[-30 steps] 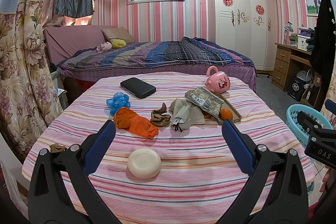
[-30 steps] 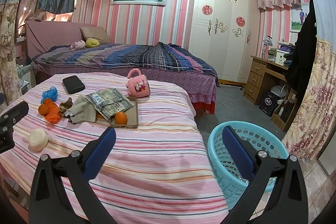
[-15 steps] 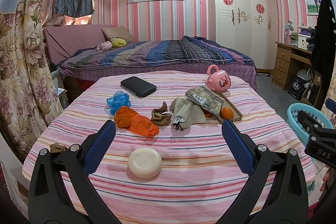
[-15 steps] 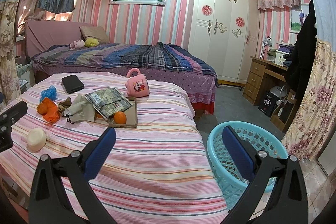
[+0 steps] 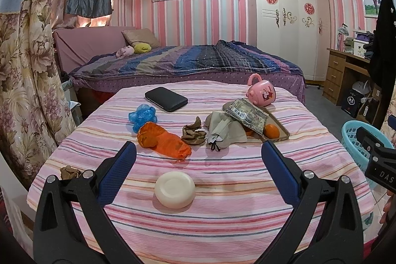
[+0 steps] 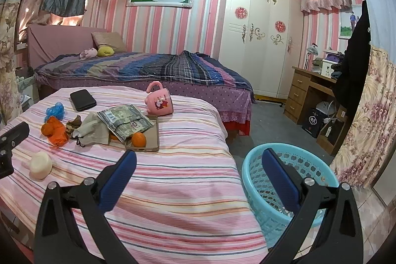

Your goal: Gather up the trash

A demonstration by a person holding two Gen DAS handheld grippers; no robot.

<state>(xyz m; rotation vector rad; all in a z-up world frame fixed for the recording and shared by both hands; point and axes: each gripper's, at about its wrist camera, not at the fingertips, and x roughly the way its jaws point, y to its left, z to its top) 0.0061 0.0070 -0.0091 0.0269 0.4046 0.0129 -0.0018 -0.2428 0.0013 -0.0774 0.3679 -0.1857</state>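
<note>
On the pink striped bed (image 5: 222, 219) lie an orange plastic bag (image 5: 163, 139), a crumpled blue bag (image 5: 143, 115), a brown wad (image 5: 194, 133), a grey cloth pouch (image 5: 226, 131) and a printed wrapper (image 5: 245, 113). My left gripper (image 5: 198, 165) hangs open above a round white soap bar (image 5: 174, 189), holding nothing. My right gripper (image 6: 198, 166) stands open over the bed's right edge, beside the light blue basket (image 6: 289, 177) on the floor. In the right wrist view the same litter sits far left, around the orange bag (image 6: 55, 132).
A tan tray (image 5: 277, 125) carries an orange (image 5: 271, 131). A pink mug (image 5: 262, 93) and a black case (image 5: 165, 99) lie farther back. Another brown wad (image 5: 70, 172) rests by the left edge. A second bed, wardrobe and wooden desk (image 6: 309, 93) stand beyond.
Both grippers have drifted only slightly; the views are almost unchanged. Nothing on the bed has moved and both stay open.
</note>
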